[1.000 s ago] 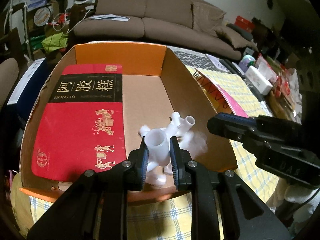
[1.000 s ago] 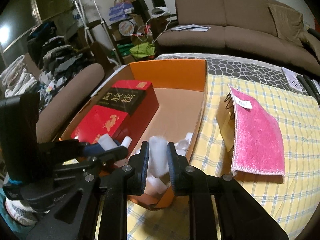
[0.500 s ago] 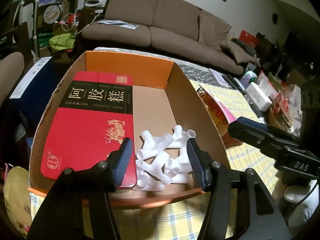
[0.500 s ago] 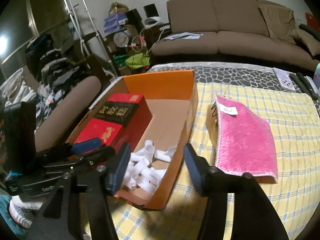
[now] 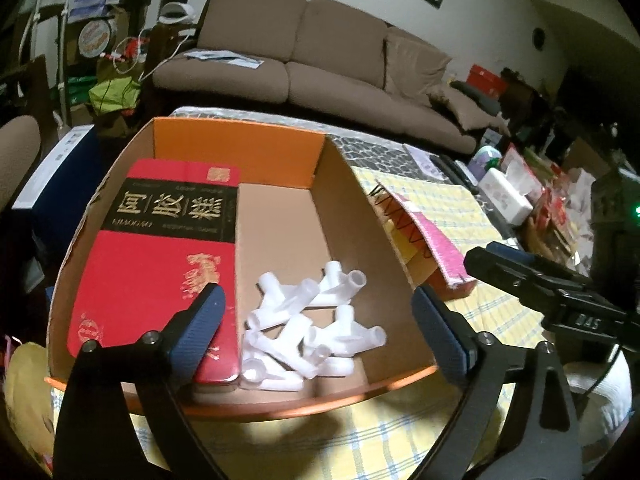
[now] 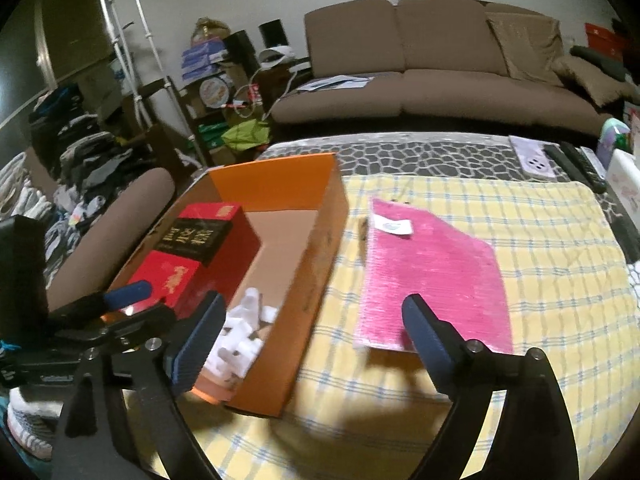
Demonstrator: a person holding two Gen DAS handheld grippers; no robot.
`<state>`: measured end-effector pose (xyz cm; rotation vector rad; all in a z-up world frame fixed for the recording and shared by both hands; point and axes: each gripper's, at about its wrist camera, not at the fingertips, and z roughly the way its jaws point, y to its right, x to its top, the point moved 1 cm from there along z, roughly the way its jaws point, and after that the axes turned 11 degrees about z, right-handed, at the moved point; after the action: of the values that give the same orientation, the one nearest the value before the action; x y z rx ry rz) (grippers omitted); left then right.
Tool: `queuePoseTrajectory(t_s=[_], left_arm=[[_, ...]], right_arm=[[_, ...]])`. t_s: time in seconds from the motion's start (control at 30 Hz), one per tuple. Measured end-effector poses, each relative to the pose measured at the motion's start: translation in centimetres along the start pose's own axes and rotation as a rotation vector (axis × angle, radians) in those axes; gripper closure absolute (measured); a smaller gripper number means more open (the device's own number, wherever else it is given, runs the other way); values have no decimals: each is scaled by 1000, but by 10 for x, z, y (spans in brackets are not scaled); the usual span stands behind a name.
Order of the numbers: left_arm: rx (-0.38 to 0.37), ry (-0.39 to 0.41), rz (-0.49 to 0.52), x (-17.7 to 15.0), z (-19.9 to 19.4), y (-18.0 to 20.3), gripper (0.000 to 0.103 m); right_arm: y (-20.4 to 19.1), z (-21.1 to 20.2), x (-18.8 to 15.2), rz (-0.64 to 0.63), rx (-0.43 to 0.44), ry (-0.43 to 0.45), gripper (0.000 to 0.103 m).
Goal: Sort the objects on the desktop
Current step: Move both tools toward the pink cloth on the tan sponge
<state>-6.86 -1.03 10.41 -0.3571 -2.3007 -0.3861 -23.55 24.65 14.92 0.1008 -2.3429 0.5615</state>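
While the jaws of the left gripper [image 5: 318, 322] are opening wide, nothing is gripped between them. Beyond and below its blue-padded fingers [image 5: 200, 330], a heap of white pipe fittings [image 5: 308, 330] is seen on the floor of the cardboard box [image 5: 360, 216], in the near right corner, just beside the red gift box [image 5: 160, 256]. No single direction is shared by the fittings: short branched tubes are piled crosswise, with some open ends turned toward the right wall of the box and others toward the near rim. The long axis of the red gift box is laid along the box's length, from near rim to far orange wall, against the left side.

From the right wrist view, the right gripper [image 6: 310, 334] is also found with its jaws opening and nothing between the pads. The fittings [image 6: 240, 336] are seen just behind its left finger [image 6: 198, 340], inside the box [image 6: 308, 280], while the right finger is held over a pink cloth [image 6: 432, 276] lying flat on the yellow checked tablecloth [image 6: 560, 240]. The box is set at the left edge of that cloth.
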Motion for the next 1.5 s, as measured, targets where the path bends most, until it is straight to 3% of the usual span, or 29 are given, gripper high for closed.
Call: queuePoseTrajectory(t_s=[0.27,0.4,0.53,0.67,1.2,1.33,1.5], left_arm=[[-18,14,85,4,-1,30,6],[-55,26,86,7,-3,40,6],[-139,17,74,12,-3,49,6],[-149,18,98,20,-4,62,6],[-200,-55,166,44,59,129,7],[-198,-72,161,47,73,135,10],[-170,-88,190,48,84,144,23]], right_arm=[[36,-16,5,71,-46,30,9],[62,-28,10,141,-49,53,9],[82,-37,13,185,-67,65,9],[98,-43,16,210,-75,71,9],[143,-53,14,274,-93,38,9],[151,-54,13,285,-92,39,9],[158,-57,15,302,-88,45,9]])
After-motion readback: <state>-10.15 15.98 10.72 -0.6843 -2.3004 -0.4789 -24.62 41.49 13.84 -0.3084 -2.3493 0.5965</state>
